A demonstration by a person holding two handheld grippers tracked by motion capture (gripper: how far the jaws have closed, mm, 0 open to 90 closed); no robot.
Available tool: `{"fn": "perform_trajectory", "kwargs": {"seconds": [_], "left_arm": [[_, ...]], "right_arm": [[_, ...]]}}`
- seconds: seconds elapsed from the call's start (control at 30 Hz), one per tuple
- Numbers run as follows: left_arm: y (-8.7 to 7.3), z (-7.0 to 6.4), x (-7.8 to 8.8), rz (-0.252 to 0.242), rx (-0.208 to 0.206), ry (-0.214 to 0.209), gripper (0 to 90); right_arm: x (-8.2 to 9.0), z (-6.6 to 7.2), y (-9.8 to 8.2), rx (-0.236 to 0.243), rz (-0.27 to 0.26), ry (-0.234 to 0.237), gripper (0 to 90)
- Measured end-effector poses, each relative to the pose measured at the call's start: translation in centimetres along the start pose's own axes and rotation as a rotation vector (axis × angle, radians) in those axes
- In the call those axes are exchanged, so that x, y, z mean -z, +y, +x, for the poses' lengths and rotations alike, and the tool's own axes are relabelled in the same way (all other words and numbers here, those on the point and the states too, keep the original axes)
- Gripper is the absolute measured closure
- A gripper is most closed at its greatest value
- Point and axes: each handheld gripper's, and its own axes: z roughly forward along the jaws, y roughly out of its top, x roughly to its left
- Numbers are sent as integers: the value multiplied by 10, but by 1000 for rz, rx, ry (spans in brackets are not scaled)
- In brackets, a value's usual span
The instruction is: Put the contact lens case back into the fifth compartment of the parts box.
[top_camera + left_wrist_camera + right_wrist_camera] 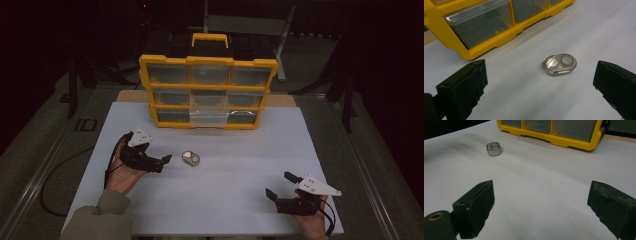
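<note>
Right gripper (pixel 541 207): jaws spread wide, nothing btwn them, hanging just above white worktop (pixel 544 175). Small clear case (pixel 493 148) lies flat on worktop at upper left, well apart from jaws. Yellow organiser (pixel 564 141) w/ clear drawers stands along far edge, near case but not touching it. Dark background beyond, top left.

yellow drawer organizer (pixel 207 92) upright on white board (pixel 240 170).
</note>
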Motion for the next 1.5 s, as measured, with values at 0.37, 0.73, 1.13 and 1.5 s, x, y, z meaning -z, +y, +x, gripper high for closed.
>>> {"fn": "perform_trajectory", "kwargs": {"seconds": [0.37,0.73,1.13,1.5], "left_arm": [[5,-1,-9,28,-4,-8,0],[9,-5,-25,56,-10,-19,0],[13,-8,-37,76,-10,-28,0],[16,-12,-49,101,-20,-39,0]], "right_arm": [[-1,1,0,4,6,3,74],[-2,1,0,5,8,5,74],[-2,1,-1,6,10,9,74],[-2,1,-1,5,12,11,73]]}}
